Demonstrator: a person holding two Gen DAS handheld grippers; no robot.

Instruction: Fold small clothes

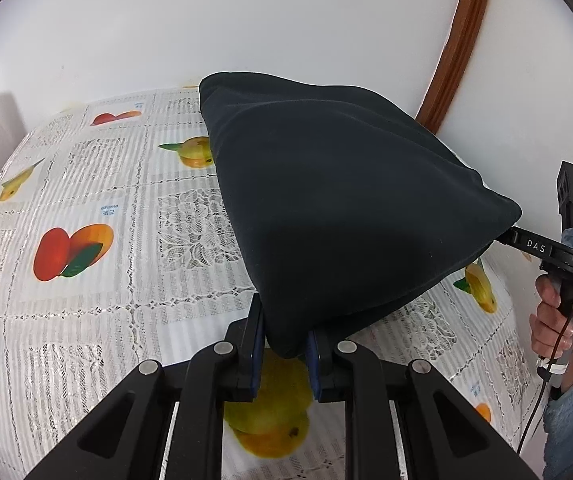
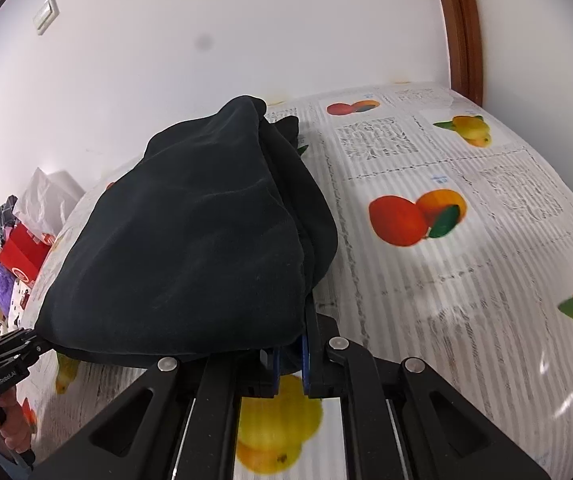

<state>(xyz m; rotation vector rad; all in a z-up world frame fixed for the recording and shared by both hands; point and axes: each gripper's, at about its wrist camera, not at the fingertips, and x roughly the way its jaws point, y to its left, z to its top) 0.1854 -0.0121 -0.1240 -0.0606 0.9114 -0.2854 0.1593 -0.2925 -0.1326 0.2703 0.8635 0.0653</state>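
- Dark garment [image 1: 346, 208]: lifted between two hand-held grippers, far end draped down onto the fruit-print tablecloth [image 1: 86, 200] on the tabletop.
- Left hand-held gripper [image 1: 285, 344]: jaws closed on a bunched near corner of the cloth.
- Right hand-held gripper [image 2: 288, 360]: jaws nearly shut, pinching the other near corner; several layers stacked at that edge.
- Judged soft and limp, light, fleece-like; sags between the two grips, no stiffness to hold shape.
- Judged not slippery, not fragile; thick folds likely to creep out of a shallow pinch.
- Best hold: at corners or hem, all layers caught, both grips level to keep the edge taut.
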